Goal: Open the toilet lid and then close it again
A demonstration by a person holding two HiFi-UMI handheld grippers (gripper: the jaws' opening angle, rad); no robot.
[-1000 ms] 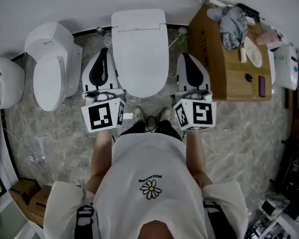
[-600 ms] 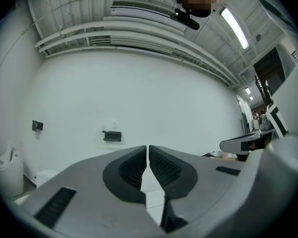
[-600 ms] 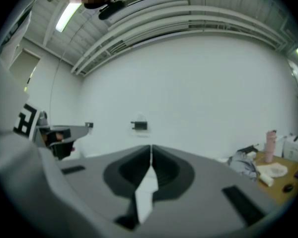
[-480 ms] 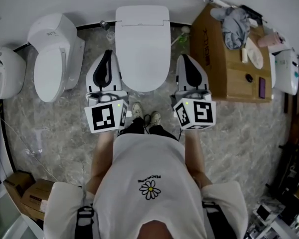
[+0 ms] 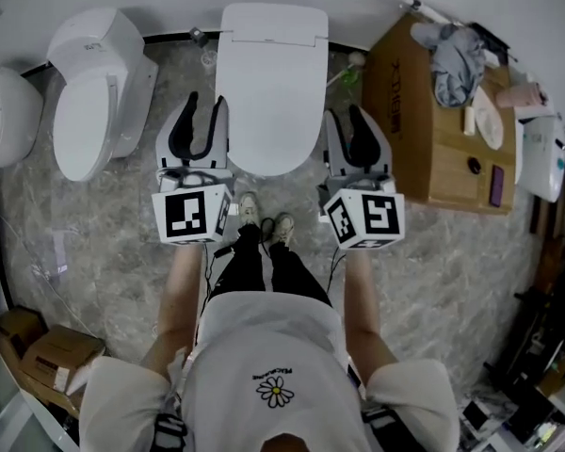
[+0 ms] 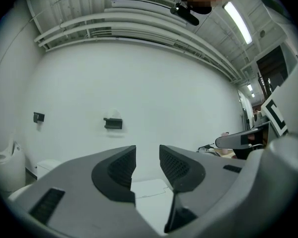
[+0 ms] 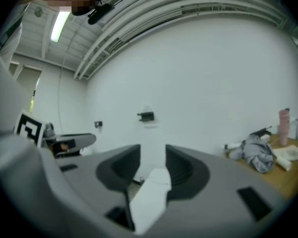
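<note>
**Starting position at the toilet.** The toilet lid [image 5: 271, 83] is being shown closed and flat on the middle toilet, on the far side of the person's feet. The left gripper [image 5: 205, 104] is being held just beside its left edge and the right gripper [image 5: 347, 113] just beside its right edge. Both pairs of jaws have just been opening and are being held partly apart. Nothing is being gripped: only wall and white fixture are being seen beyond the gaps in the two gripper views. The lid is not yet being touched. A slip is being risked if the smooth rim is taken by the tips alone, since the lid would likely drop and slam. Uneven lifting from the two sides could twist the hinge. The cardboard box [image 5: 433, 111] is being shown near the right gripper, so a bump is judged possible.
</note>
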